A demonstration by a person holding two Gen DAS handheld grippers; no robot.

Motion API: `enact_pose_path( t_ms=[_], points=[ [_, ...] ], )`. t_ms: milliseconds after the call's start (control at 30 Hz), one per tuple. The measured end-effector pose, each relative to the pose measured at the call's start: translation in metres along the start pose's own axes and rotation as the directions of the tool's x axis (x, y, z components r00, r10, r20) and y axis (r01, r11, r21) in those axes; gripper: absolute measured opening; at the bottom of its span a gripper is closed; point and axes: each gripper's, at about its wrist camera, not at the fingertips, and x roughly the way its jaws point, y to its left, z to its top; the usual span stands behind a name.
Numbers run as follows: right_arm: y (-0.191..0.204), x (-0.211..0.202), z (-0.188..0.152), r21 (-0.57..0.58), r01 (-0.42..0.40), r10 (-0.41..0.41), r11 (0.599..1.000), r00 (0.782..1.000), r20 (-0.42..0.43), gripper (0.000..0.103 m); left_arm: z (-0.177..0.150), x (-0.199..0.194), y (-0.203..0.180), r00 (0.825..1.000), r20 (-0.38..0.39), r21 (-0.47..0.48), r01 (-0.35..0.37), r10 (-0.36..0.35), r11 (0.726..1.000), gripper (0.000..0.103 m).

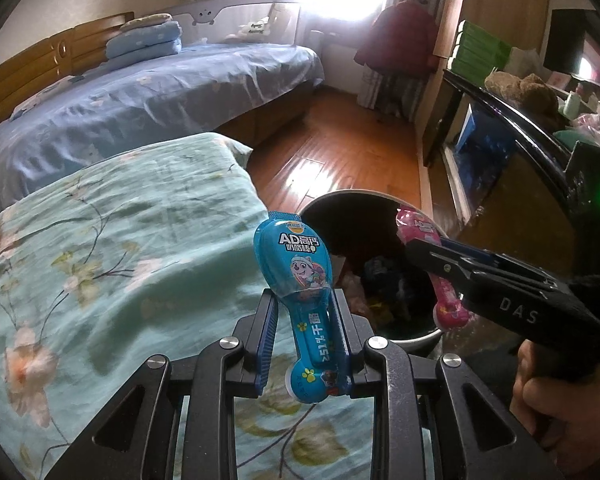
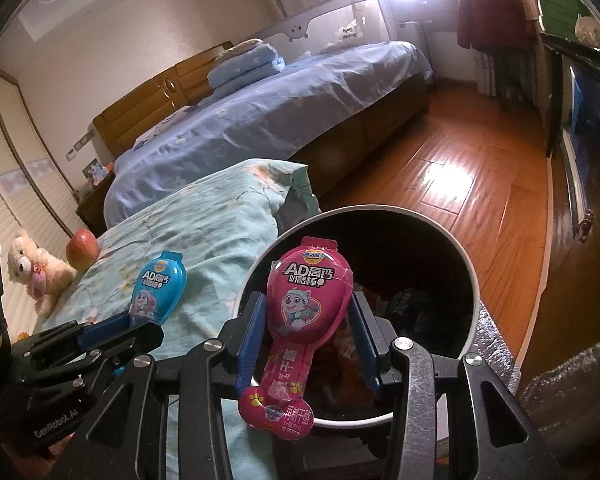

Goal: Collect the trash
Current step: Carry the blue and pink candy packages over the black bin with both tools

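Right tongs [image 2: 306, 344] clamped on the pink wrapper [image 2: 300, 312], long axis running out along the fingers, wide end forward, already hanging over the open mouth of the bin [image 2: 474, 280]. Left tongs [image 1: 306, 336] clamped likewise on the blue wrapper [image 1: 300, 280], over the near corner of the floral bed cover [image 1: 112, 240], short of the bin's rim. Nearer by far: right hand. Likely next: release pink first, then carry blue across the rim.
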Motion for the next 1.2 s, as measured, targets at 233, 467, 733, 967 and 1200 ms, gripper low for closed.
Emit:
enact_pose_path(
  t_ms=[233,467,733,967,1200],
  points=[
    [-0.005,0.002,0.003,0.008,0.008,-0.008,1.0,1.0,-0.001,0.043,0.005,0.006,-0.01,1.0,-0.005,0.013,0.002,-0.002,1.0,0.025],
    [-0.014,0.004,0.007,0.027,0.013,-0.013,1.0,1.0,-0.003,0.043,0.009,0.015,-0.018,1.0,-0.013,0.026,0.005,-0.004,1.0,0.025],
    [-0.02,0.007,0.013,0.032,0.021,-0.021,0.999,1.0,-0.005,0.043,0.015,0.025,-0.023,1.0,-0.02,0.033,0.006,-0.006,0.999,0.025],
    [-0.027,0.009,0.018,0.037,0.027,-0.026,0.999,1.0,-0.008,0.043,0.018,0.032,-0.027,1.0,-0.025,0.041,0.007,-0.006,0.999,0.025],
    [-0.031,0.013,0.02,0.047,0.029,-0.029,0.998,0.999,-0.016,0.043,0.021,0.035,-0.029,1.0,-0.029,0.044,0.006,-0.005,0.999,0.025]
  ],
)
